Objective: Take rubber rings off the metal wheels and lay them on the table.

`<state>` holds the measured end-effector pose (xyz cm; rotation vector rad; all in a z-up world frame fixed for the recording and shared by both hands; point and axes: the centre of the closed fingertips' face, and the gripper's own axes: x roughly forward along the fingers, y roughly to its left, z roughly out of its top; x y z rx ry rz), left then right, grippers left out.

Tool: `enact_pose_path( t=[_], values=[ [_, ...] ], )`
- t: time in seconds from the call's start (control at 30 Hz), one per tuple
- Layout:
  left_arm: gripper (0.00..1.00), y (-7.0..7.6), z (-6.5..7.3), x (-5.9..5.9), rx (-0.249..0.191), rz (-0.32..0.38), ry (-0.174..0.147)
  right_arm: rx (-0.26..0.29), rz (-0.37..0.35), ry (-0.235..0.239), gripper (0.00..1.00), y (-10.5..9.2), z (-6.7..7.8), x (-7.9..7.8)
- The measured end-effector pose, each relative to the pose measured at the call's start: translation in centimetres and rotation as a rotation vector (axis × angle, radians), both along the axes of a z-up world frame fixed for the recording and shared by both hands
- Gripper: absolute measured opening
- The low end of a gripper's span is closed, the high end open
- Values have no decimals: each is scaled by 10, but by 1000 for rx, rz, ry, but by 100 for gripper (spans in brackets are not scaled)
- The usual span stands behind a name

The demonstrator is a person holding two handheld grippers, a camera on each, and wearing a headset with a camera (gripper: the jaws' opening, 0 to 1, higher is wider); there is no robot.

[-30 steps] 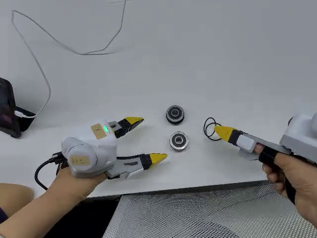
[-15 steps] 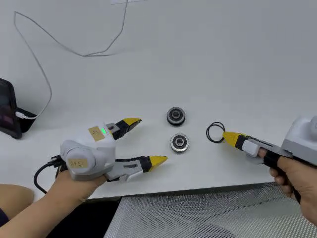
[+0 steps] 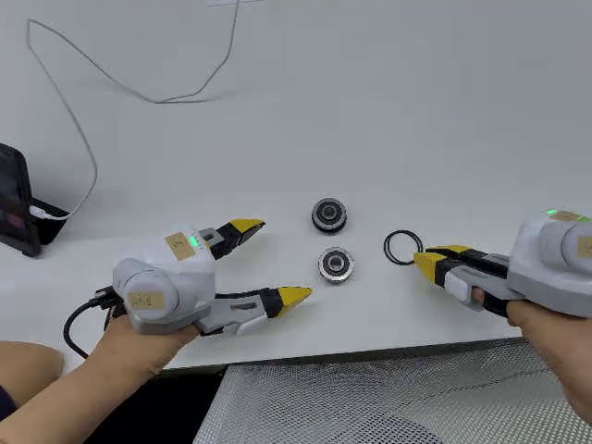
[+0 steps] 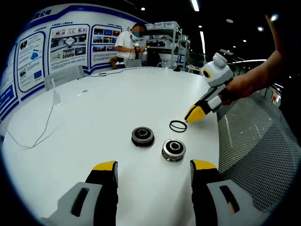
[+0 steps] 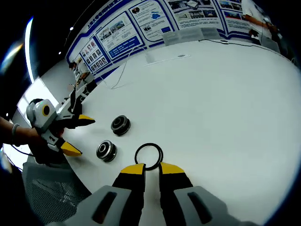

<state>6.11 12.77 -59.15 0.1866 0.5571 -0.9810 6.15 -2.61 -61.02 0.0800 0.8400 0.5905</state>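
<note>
Rubber ring (image 3: 386, 248) lies flat on the surface (image 3: 416, 120), centre-right in head view, just off the right claw (image 3: 438, 257), which is parted slightly and empty. Near wheel (image 3: 335, 265) and far wheel (image 3: 328, 215) sit mid-frame. Left claw (image 3: 272, 260) is wide open and nearer, with the wheels to its right. Surface edge runs close below; open room above.

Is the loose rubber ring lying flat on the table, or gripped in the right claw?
Flat on the table: the rubber ring lies free just ahead of the right claw, whose tips are slightly apart.
</note>
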Motion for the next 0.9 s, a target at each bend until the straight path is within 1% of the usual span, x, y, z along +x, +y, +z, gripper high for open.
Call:
enact_pose_path(
  t=[0.07, 0.1, 0.13, 0.17, 0.23, 0.27, 0.37, 0.47, 0.63, 0.8, 0.83, 0.87, 0.9],
  values=[
    [63, 0, -1, 0, 5, -1, 1, -42, 41, -22, 14, 0, 0, -1],
    [63, 0, -1, 0, 3, 0, 2, -69, 63, -47, 16, 0, 2, 0],
    [63, 0, -1, 0, 3, 0, 2, -88, 79, -63, 17, 0, 3, 0],
    [63, 0, -1, 0, 2, -1, 1, -94, 99, -87, 17, 1, 3, 2],
    [62, 0, -1, 1, 1, 0, -1, -79, 104, -90, 17, 4, 4, 2],
    [62, 0, 0, 1, 2, 0, -2, -62, 116, -97, 18, 9, 6, 2],
    [63, 0, 0, 2, 1, 3, -3, -40, 138, -113, 23, 18, 10, 3],
    [62, 0, 1, 4, 1, 5, -8, -19, 153, -127, 23, 27, 13, 4],
    [59, -1, 4, 11, -3, 14, -17, -11, 161, -142, 22, 35, 16, 9],
    [58, -7, 9, 19, -8, 12, -33, 1, 162, -157, 22, 40, 20, 16],
    [57, -9, 10, 21, -11, 11, -35, 0, 164, -168, 22, 42, 21, 17],
    [57, -10, 11, 22, -13, 11, -37, 2, 169, -180, 23, 43, 22, 19],
    [56, -11, 11, 23, -12, 9, -39, 1, 172, -178, 24, 44, 22, 20]
  ],
)
